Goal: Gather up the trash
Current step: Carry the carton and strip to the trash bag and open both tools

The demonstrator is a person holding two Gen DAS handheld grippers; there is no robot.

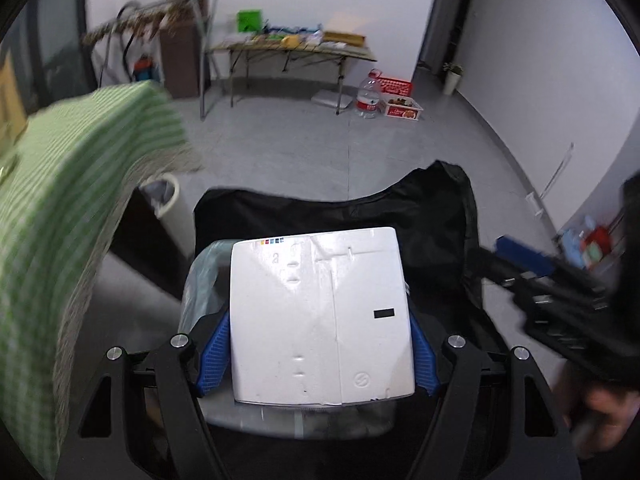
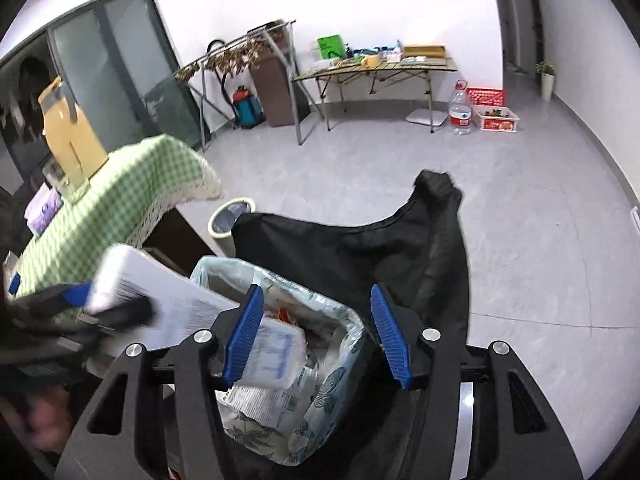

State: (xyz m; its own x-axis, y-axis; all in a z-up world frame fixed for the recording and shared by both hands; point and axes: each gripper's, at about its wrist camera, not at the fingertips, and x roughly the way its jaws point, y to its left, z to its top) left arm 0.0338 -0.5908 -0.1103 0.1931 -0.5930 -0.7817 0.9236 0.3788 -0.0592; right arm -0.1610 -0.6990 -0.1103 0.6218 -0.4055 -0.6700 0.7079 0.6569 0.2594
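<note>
My left gripper [image 1: 318, 356] is shut on a flat white box [image 1: 320, 316] and holds it over a trash bin lined with a pale plastic bag [image 1: 200, 280]. In the right wrist view the same white box [image 2: 160, 292] comes in from the left, tilted, above the lined bin [image 2: 340, 364], which holds several packets and wrappers [image 2: 276, 360]. My right gripper [image 2: 316, 340] is open and empty, just above the bin's mouth. It also shows in the left wrist view [image 1: 560, 288] at the right.
A black bag [image 2: 380, 248] hangs over the chair back behind the bin. A table with a green checked cloth [image 2: 100, 204] stands at the left, with a yellow container [image 2: 68, 132]. A small round bin [image 2: 232, 220] is on the floor. A folding table [image 2: 376, 68] stands at the far wall.
</note>
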